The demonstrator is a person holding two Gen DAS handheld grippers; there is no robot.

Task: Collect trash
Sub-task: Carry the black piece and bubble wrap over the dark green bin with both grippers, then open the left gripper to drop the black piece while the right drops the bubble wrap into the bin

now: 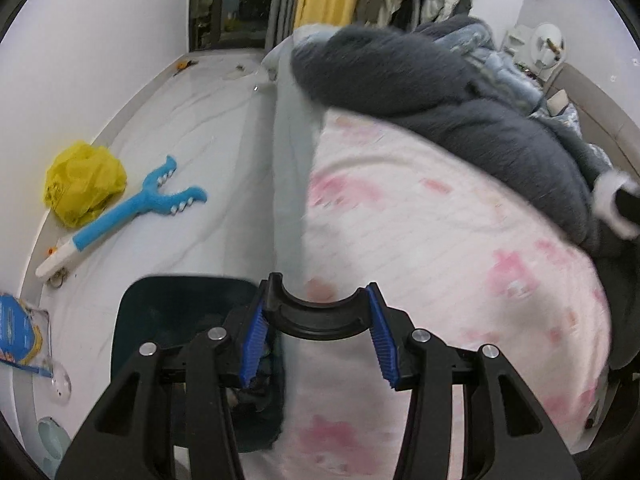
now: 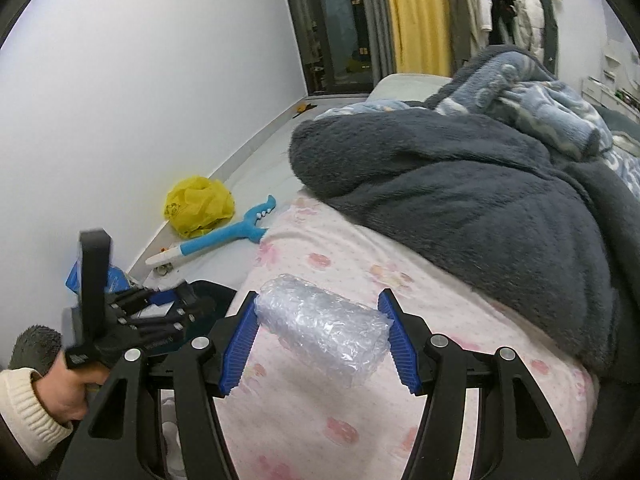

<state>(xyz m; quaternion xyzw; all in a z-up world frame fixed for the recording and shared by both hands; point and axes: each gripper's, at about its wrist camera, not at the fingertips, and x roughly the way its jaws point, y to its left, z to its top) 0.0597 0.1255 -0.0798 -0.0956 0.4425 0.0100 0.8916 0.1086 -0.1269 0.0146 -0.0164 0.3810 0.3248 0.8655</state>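
Observation:
My left gripper [image 1: 318,300] hangs over the edge of the bed, shut on a black curved plastic piece [image 1: 316,320] that spans its blue pads. Below and to its left stands a dark teal bin [image 1: 160,312] on the floor. My right gripper [image 2: 320,304] is above the pink patterned sheet [image 2: 320,420], shut on a crumpled roll of clear bubble wrap [image 2: 324,328]. The right wrist view also shows the left gripper [image 2: 180,304] low on the left, held by a hand in a cream sleeve [image 2: 24,408], just over the bin [image 2: 216,294].
A crumpled yellow plastic bag [image 1: 84,184] and a blue toy grabber [image 1: 140,208] lie on the white floor by the wall. A blue package [image 1: 20,328] lies at the left edge. A dark grey fleece blanket [image 2: 460,200] is heaped on the bed.

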